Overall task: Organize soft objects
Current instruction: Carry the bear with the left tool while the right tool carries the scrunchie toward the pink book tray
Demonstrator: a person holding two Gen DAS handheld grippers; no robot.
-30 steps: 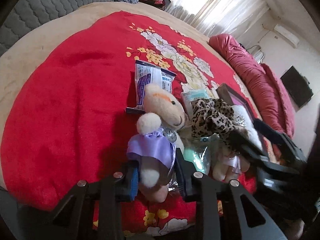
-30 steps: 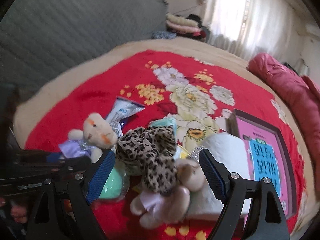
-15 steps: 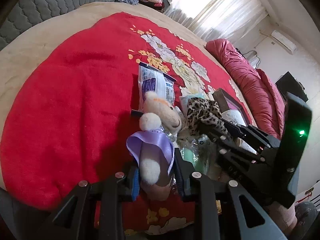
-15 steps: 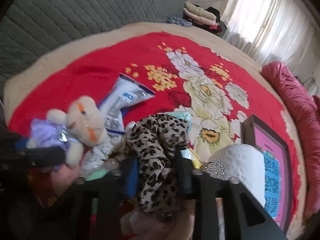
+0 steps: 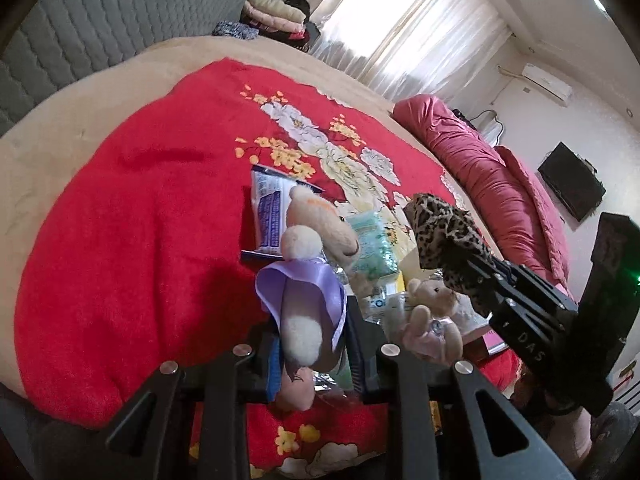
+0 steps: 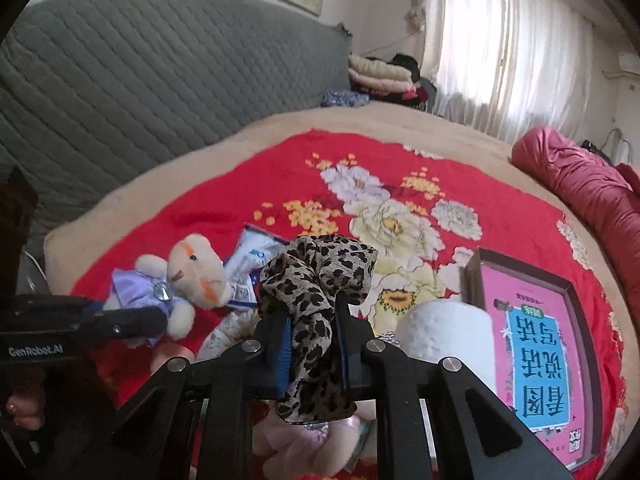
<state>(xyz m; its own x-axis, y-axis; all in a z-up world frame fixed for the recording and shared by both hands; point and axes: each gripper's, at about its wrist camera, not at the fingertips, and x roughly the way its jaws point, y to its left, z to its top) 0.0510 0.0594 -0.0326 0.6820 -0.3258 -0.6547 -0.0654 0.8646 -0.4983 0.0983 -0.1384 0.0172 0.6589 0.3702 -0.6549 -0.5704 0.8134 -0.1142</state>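
My left gripper [image 5: 314, 344] is shut on a cream plush bear in a purple dress [image 5: 308, 272] and holds it lifted above the red blanket; the bear also shows in the right wrist view [image 6: 188, 276]. My right gripper [image 6: 312, 344] is shut on a leopard-print cloth [image 6: 316, 288] and holds it raised; the cloth also shows in the left wrist view [image 5: 448, 236]. A second small plush bear in pink [image 5: 432, 316] lies on the bed below the cloth.
On the red floral blanket [image 5: 132, 232] lie a blue-white packet [image 5: 270, 216], a green tissue pack [image 5: 372, 244], a white paper roll [image 6: 448, 336] and a pink-blue picture book [image 6: 536, 348]. A rolled red quilt [image 5: 492, 184] lies at the right. Folded clothes [image 6: 380, 76] sit at the far edge.
Both grippers have risen from the pile. The left lifts the purple-dress bear, the right has closed on the leopard cloth and pulled it up, uncovering the small pink bear.
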